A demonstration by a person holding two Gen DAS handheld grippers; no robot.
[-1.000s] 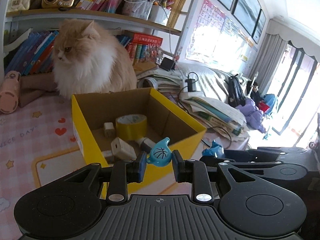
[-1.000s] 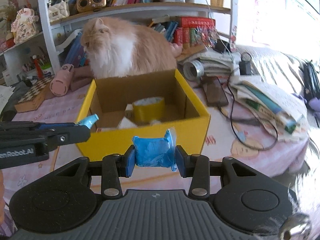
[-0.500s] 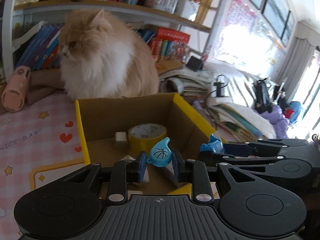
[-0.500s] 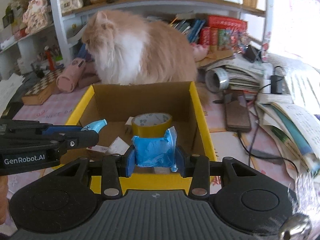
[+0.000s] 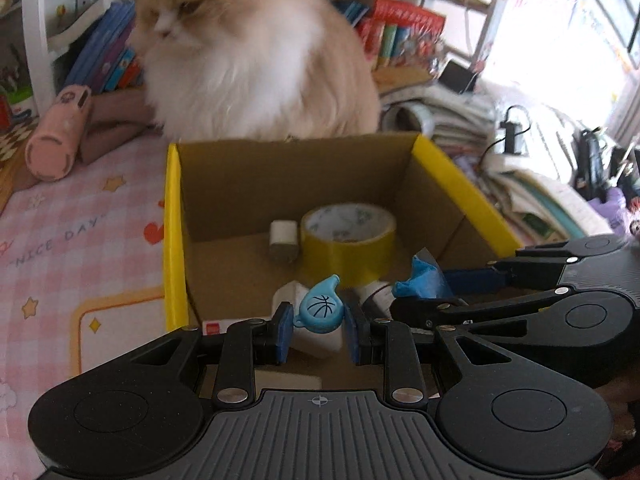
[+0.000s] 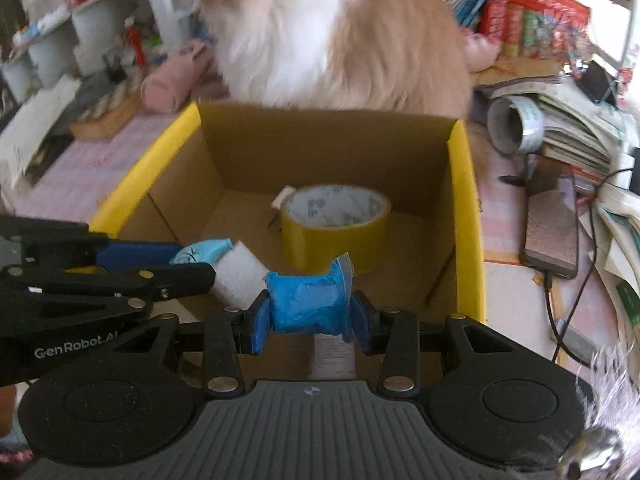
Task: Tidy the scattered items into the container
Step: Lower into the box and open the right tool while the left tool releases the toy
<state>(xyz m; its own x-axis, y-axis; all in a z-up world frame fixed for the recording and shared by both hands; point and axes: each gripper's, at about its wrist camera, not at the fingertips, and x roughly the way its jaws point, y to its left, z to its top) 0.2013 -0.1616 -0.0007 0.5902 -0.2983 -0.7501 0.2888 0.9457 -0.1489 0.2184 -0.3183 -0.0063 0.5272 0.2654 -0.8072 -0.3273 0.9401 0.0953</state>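
Observation:
A yellow cardboard box stands open on the pink tablecloth; it also shows in the right wrist view. Inside lie a yellow tape roll, a small white block and other white pieces. My left gripper is shut on a light blue whistle with a basketball mark, held over the box's front part. My right gripper is shut on a blue packet, also over the box's front part, just right of the left gripper. The tape roll also shows in the right wrist view.
A fluffy orange and white cat sits right behind the box. A pink pouch lies at the back left. Stacked papers, a grey tape roll, a phone and cables crowd the table to the right.
Both grippers have moved forward and down over the box with their items still held. The cat has turned its head toward the box.

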